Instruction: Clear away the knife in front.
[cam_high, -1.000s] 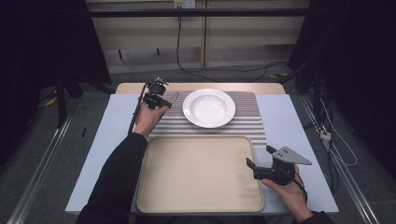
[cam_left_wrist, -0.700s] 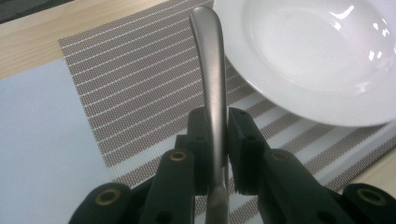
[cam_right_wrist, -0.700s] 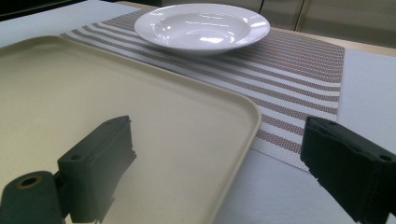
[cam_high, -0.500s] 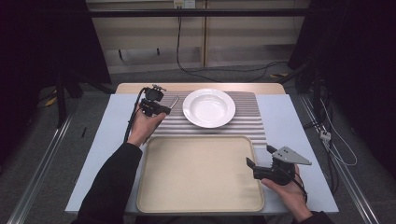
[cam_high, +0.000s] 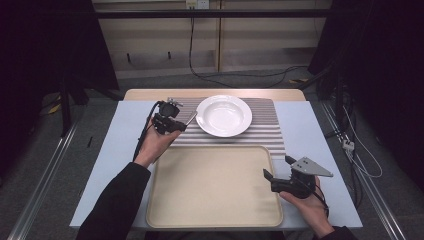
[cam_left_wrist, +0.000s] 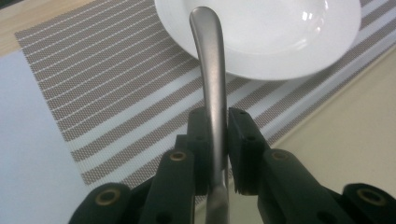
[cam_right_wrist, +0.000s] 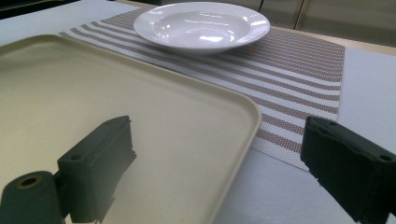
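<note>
My left gripper (cam_high: 176, 125) (cam_left_wrist: 215, 125) is shut on a metal utensil (cam_left_wrist: 208, 56) (cam_high: 190, 119), whose smooth handle end points at the rim of a white plate (cam_high: 223, 116) (cam_left_wrist: 280, 37). I cannot tell which kind of utensil it is, as its other end is hidden under the jaws. The gripper hovers over the left part of a striped placemat (cam_high: 265, 132) (cam_left_wrist: 116, 84). My right gripper (cam_high: 277, 169) (cam_right_wrist: 219, 168) stands open with nothing in it, at the right edge of a beige tray (cam_high: 215, 185) (cam_right_wrist: 140, 116).
The plate (cam_right_wrist: 201, 23) rests on the placemat (cam_right_wrist: 299, 70) behind the tray (cam_left_wrist: 355, 140). A pale blue tabletop (cam_high: 320, 135) lies bare on either side. Cables trail on the floor beyond the table's far edge.
My left gripper has drawn back toward the near side along the placemat's left part, still holding the utensil. The right gripper has stayed put.
</note>
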